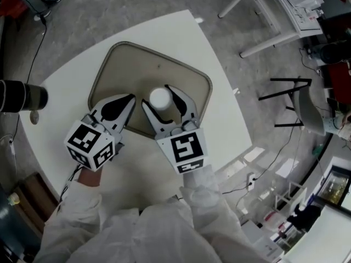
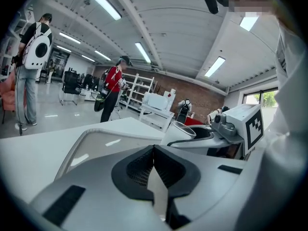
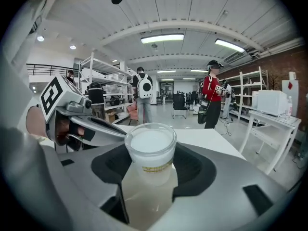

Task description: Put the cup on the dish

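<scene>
A white plastic cup (image 1: pixel 160 98) stands upright on the beige dish (image 1: pixel 126 64), a rounded tray lying on the white round table (image 1: pixel 60 141). My right gripper (image 1: pixel 157 96) has one jaw on each side of the cup and is shut on it. In the right gripper view the cup (image 3: pixel 150 150) fills the gap between the black pads (image 3: pixel 197 170), with the dish (image 3: pixel 144 201) below. My left gripper (image 1: pixel 130 97) is shut with nothing in it, just left of the cup over the dish's near-left part. In the left gripper view the dish (image 2: pixel 96 143) lies beyond its jaws.
A dark cylinder (image 1: pixel 22 96) juts in at the table's left edge. A white frame (image 1: pixel 274 15) and a black stand (image 1: pixel 290 100) are on the floor to the right. People (image 2: pixel 111 93) stand far off in the hall.
</scene>
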Demonstrator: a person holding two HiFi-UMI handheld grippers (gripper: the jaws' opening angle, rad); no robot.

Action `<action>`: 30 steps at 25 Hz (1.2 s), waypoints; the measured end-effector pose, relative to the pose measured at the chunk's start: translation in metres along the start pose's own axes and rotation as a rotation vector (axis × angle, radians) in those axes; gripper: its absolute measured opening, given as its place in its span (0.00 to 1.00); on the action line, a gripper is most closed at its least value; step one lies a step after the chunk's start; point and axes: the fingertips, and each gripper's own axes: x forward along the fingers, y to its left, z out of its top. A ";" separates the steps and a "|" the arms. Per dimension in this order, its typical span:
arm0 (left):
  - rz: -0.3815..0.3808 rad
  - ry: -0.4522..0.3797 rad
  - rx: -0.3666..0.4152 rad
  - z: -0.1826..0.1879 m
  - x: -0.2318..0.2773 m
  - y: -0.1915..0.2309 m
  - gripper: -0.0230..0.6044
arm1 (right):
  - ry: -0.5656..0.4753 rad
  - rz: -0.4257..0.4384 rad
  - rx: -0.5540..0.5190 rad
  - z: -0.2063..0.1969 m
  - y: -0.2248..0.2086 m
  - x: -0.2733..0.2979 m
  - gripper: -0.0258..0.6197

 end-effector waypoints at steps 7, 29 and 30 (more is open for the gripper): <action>0.011 0.036 -0.007 -0.016 0.017 0.015 0.05 | 0.031 0.011 0.013 -0.018 -0.005 0.023 0.46; 0.031 0.077 0.031 -0.033 0.023 0.021 0.05 | 0.023 0.036 0.050 -0.037 0.001 0.038 0.46; 0.031 0.076 0.025 -0.033 0.023 0.021 0.05 | 0.022 0.037 0.051 -0.038 0.002 0.037 0.46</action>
